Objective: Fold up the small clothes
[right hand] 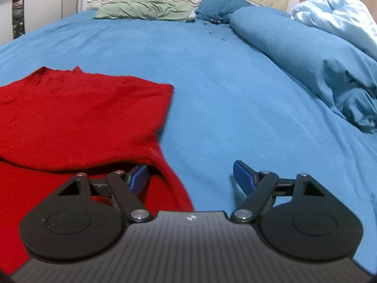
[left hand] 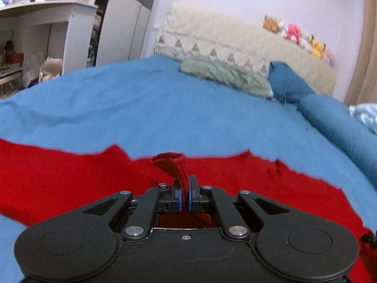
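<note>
The red garment (left hand: 70,184) lies flat on the blue bed (left hand: 165,108). The left claw (left hand: 185,188) pinches its edge; the right claw (right hand: 192,179) stands wide, empty, at its right edge, beside free sheet.

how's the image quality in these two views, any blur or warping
Left wrist view: heavy fisheye bend; the bed bulges like a dome, the shelf and plush toys look soft, the red garment has smeared edges. Right wrist view: same curvature, garment edge blurred, even light, no glare.
</note>
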Demonstrator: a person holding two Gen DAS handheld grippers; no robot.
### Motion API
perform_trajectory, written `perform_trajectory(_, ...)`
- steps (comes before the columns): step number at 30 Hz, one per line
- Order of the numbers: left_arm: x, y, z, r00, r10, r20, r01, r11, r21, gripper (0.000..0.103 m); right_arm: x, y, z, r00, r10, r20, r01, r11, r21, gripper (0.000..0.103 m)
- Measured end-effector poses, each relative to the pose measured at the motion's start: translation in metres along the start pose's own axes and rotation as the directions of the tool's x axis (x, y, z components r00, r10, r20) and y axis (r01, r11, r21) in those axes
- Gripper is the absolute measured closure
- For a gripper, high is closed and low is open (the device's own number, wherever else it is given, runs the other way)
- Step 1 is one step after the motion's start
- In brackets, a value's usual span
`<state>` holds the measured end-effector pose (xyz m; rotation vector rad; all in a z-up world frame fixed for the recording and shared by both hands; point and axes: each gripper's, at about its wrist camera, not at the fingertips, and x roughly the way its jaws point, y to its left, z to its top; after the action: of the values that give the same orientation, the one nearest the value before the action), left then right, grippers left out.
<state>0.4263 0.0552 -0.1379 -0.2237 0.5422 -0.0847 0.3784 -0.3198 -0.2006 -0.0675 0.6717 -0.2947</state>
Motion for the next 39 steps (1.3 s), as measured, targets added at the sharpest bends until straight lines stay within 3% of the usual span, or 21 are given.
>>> perform_trajectory(6,-0.013,0.012,-0.009,0.997,0.072,-0.031,-0.071,0.997,0.025,0.081,-0.001,-0.021,-0.006,1.000,0.013,-0.013,-0.013,0.998,0.063,0.011)
perform_trajectory(8,-0.019,0.019,-0.007,0.986,0.152,-0.061,-0.149,0.987,0.056,0.078,-0.002,-0.021,-0.007,1.000,0.014,-0.015,-0.013,0.998,0.065,0.011)
perform_trajectory(10,-0.026,0.024,-0.005,0.963,0.250,-0.100,-0.241,0.965,0.101,0.077,-0.004,-0.021,-0.006,1.000,0.010,-0.023,-0.009,0.997,0.070,0.011)
perform_trajectory(11,-0.032,0.027,-0.005,0.961,0.260,-0.099,-0.249,0.962,0.108,0.077,-0.007,-0.021,-0.004,1.000,0.006,-0.029,-0.004,0.997,0.075,0.011)
perform_trajectory(13,-0.046,0.025,-0.005,0.970,0.229,-0.080,-0.217,0.967,0.131,0.071,-0.025,-0.016,0.003,1.000,0.020,0.004,-0.021,0.997,0.070,0.011)
perform_trajectory(15,-0.052,0.012,-0.002,0.980,0.184,-0.069,-0.170,0.971,0.168,0.045,-0.045,-0.005,0.011,0.990,0.113,0.087,-0.117,0.992,0.043,0.011)
perform_trajectory(16,-0.050,0.004,-0.001,0.986,0.152,-0.069,-0.139,0.975,0.173,0.041,-0.051,0.003,0.016,0.979,0.166,0.116,-0.170,0.985,0.021,0.011)
perform_trajectory(19,-0.034,-0.020,-0.003,0.996,0.064,-0.068,-0.051,0.983,0.179,0.039,-0.044,0.029,0.027,0.951,0.276,0.139,-0.275,0.961,-0.025,0.011)
perform_trajectory(23,-0.004,-0.041,-0.010,0.995,0.011,-0.097,0.006,0.984,0.179,0.039,-0.002,0.042,0.021,0.958,0.277,0.066,-0.279,0.960,0.017,0.011)
perform_trajectory(25,0.008,-0.045,-0.013,0.993,0.021,-0.117,0.002,0.981,0.195,0.039,0.014,0.038,0.009,0.965,0.262,0.024,-0.262,0.964,0.033,0.011)
perform_trajectory(27,0.017,-0.041,-0.018,0.988,0.041,-0.148,-0.012,0.981,0.192,0.039,0.010,0.033,0.000,0.957,0.285,0.049,-0.287,0.957,0.039,0.011)
perform_trajectory(29,0.026,-0.033,-0.021,0.980,0.041,-0.195,-0.009,0.986,0.166,0.039,0.003,0.032,0.004,0.956,0.290,0.046,-0.292,0.956,0.028,0.010)
perform_trajectory(33,0.022,-0.031,-0.025,0.982,0.045,-0.184,-0.014,0.987,0.163,0.037,0.003,0.042,0.032,0.937,0.335,0.100,-0.337,0.942,0.002,0.010)
perform_trajectory(36,0.025,-0.037,-0.024,0.981,0.057,-0.184,-0.025,0.985,0.170,0.036,0.034,0.054,0.057,0.939,0.338,0.064,-0.339,0.941,0.001,0.010)
perform_trajectory(39,0.027,-0.037,-0.022,0.980,0.054,-0.191,-0.020,0.984,0.178,0.036,0.080,0.048,0.075,0.954,0.298,0.033,-0.300,0.950,0.086,0.010)
